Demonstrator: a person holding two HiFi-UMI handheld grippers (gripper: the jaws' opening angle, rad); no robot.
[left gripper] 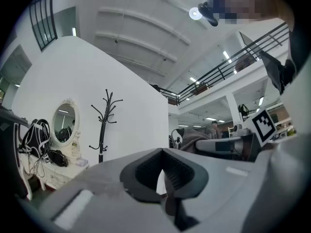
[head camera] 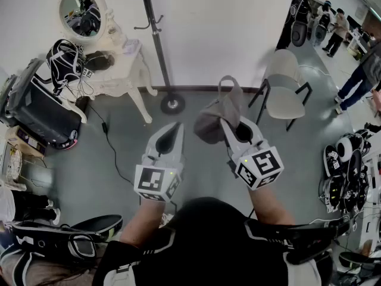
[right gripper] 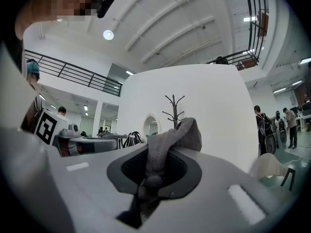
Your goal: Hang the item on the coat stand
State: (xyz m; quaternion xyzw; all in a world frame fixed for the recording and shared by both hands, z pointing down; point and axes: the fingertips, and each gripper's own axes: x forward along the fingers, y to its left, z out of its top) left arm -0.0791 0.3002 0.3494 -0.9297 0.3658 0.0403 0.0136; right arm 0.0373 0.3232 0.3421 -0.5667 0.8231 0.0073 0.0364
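Observation:
A grey fabric cap (head camera: 215,117) hangs from my right gripper (head camera: 229,128), whose jaws are shut on a fold of it. In the right gripper view the cap (right gripper: 171,141) bunches between the pads and rises above the gripper (right gripper: 155,173). The black coat stand (head camera: 156,40) rises against the white wall straight ahead, its round base (head camera: 172,104) on the grey floor beyond both grippers. It also shows as the stand (right gripper: 175,108) and the stand (left gripper: 103,125) in the gripper views. My left gripper (head camera: 172,134) is level beside the right one, jaws together with nothing in them (left gripper: 163,178).
A white dressing table (head camera: 122,61) with an oval mirror (head camera: 82,11) and a black bag (head camera: 62,61) stands left of the stand. A white chair (head camera: 286,91) is at the right. A black case (head camera: 41,109) sits far left, gear (head camera: 348,171) far right, people at the back right.

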